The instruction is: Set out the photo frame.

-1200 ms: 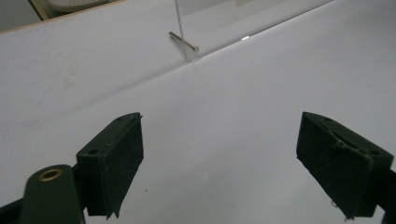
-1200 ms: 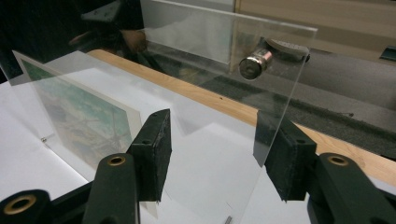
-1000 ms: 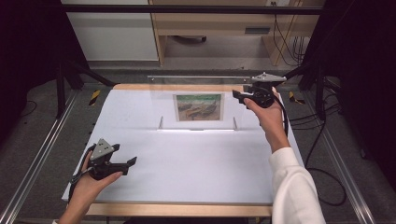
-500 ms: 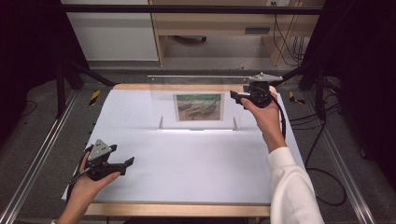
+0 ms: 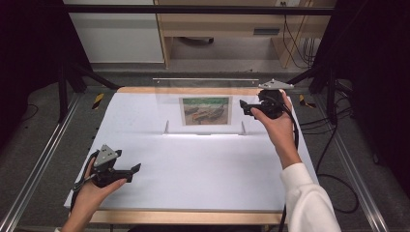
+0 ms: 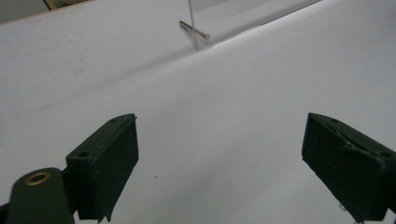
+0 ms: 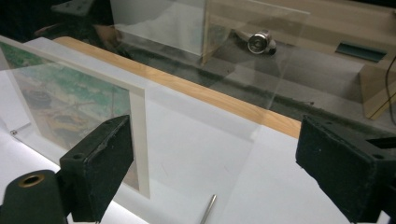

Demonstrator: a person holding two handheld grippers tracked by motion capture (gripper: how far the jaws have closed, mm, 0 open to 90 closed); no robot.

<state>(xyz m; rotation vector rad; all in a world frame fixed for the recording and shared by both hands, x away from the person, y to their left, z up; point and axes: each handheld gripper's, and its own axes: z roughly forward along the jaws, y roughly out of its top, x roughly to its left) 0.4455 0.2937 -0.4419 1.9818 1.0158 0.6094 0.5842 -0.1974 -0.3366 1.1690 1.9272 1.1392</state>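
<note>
Right gripper is hovering just beside the right edge of the clear picture stand, jaws spread wide and gripping nothing, the hand raised on an outstretched forearm in a white sleeve. Standing upright at the far middle of the white worktop, the stand is holding a painted print. Left gripper is resting low near the worktop's near left corner, jaws wide apart and empty, well apart from the stand.

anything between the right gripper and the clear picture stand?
Nothing visible. The right gripper is open beside the right edge of the clear picture stand, with only bare white table cover between them. In the right gripper view its jaws face the clear panel directly. The left gripper sits far off.
</note>
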